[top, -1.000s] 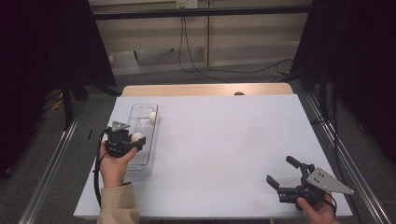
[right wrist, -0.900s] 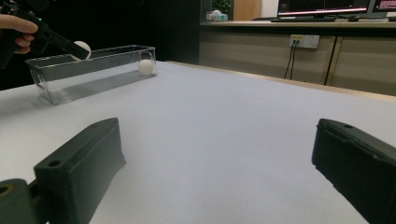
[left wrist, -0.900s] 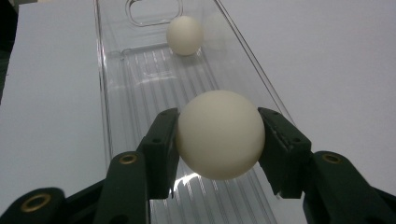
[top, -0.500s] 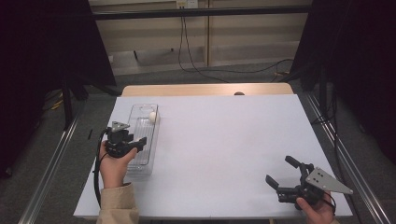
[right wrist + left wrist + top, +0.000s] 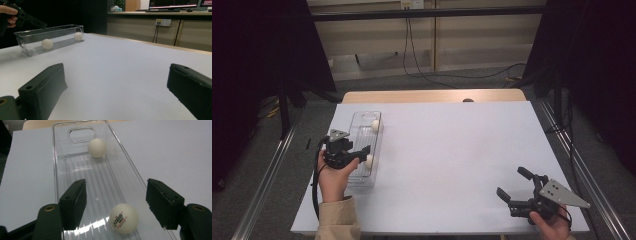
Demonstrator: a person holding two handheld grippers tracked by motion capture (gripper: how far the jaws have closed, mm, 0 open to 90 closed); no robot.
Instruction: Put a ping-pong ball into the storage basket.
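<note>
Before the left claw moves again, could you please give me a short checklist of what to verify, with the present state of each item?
1. Left claw open: ok, jaws stand wide apart over the clear tray.
2. Near ball free of the jaws: ok, it lies on the tray floor between them, touching neither.
3. Far ball inside the tray: ok, near the end with the handle cutout.
4. Tray flat on the white table: ok.
5. Right claw out of the way: ok, open and empty at the table's near right corner.
6. Near ball at rest: cannot tell.
</note>
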